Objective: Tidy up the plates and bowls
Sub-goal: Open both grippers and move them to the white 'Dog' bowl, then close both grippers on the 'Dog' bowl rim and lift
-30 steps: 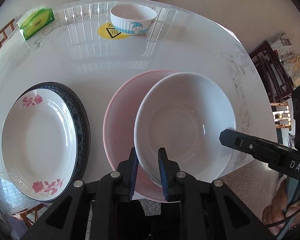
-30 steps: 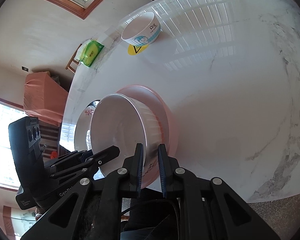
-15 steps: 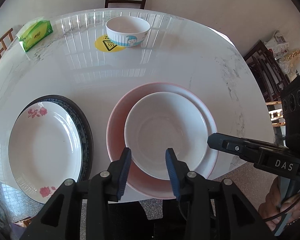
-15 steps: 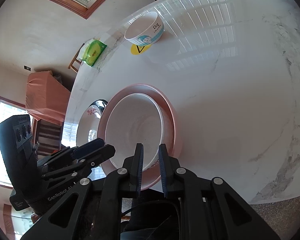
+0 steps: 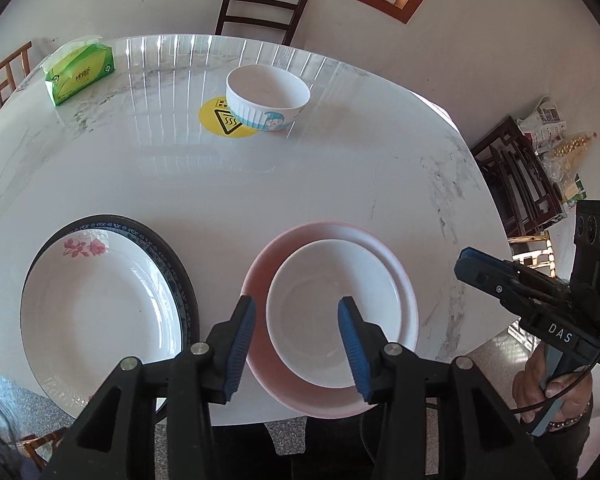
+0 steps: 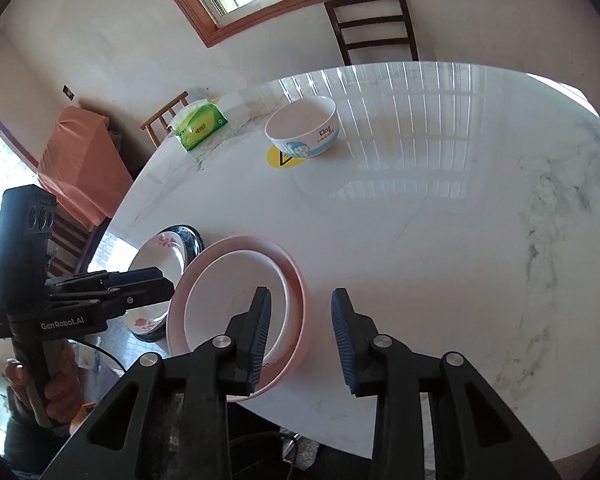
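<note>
A white bowl (image 5: 332, 308) sits nested in a pink bowl (image 5: 260, 276) near the table's front edge; the pair also shows in the right wrist view (image 6: 236, 284). My left gripper (image 5: 296, 336) is open and empty above the white bowl's near rim. My right gripper (image 6: 300, 324) is open and empty above the pink bowl's right edge. A white flowered plate (image 5: 96, 312) lies on a dark-rimmed plate (image 5: 176, 256) at the left. A white cartoon bowl (image 5: 268, 96) stands at the far side on a yellow sticker (image 5: 216, 120).
A green tissue pack (image 5: 80, 70) lies at the table's far left. Chairs stand around the white marble table (image 5: 300, 184). The right gripper's body (image 5: 540, 304) shows at the right of the left wrist view.
Both grippers let go of the white bowl, which now rests in the pink bowl. Both have opened, lifted and drawn back from the bowls.
</note>
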Demonstrator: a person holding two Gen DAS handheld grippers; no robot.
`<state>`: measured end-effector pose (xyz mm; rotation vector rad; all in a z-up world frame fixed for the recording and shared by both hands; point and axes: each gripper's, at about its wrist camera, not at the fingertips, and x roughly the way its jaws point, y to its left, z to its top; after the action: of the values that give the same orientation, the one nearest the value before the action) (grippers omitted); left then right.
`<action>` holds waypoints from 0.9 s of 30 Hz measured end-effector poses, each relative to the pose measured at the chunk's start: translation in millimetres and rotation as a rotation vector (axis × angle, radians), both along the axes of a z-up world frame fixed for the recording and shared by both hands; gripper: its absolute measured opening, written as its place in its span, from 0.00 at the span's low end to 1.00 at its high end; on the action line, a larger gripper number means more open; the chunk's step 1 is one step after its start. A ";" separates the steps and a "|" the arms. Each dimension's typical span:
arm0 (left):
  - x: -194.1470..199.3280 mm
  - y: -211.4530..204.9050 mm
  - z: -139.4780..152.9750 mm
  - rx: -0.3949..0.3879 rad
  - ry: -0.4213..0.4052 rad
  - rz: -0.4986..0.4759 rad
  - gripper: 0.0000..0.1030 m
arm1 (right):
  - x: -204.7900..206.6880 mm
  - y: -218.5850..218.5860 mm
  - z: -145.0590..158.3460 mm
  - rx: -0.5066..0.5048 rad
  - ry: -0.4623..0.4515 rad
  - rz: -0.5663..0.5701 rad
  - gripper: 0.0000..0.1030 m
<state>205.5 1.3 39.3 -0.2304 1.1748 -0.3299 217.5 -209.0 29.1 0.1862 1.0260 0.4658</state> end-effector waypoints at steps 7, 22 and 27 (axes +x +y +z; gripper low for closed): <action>39.5 25.2 -1.4 -0.082 -0.010 0.081 0.43 | 45.9 -28.4 -4.2 -0.026 -0.044 -0.032 0.56; 167.8 38.6 -13.9 -0.121 -0.042 0.179 0.44 | 165.5 -19.1 -33.9 0.049 0.065 -0.065 0.64; 206.6 39.1 -29.6 -0.118 -0.008 0.210 0.44 | 200.2 -5.2 -34.8 0.078 0.092 -0.026 0.65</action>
<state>412.1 40.5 9.8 -0.4512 1.1133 -0.2154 417.7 -214.2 -5.7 0.2929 1.0951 0.4774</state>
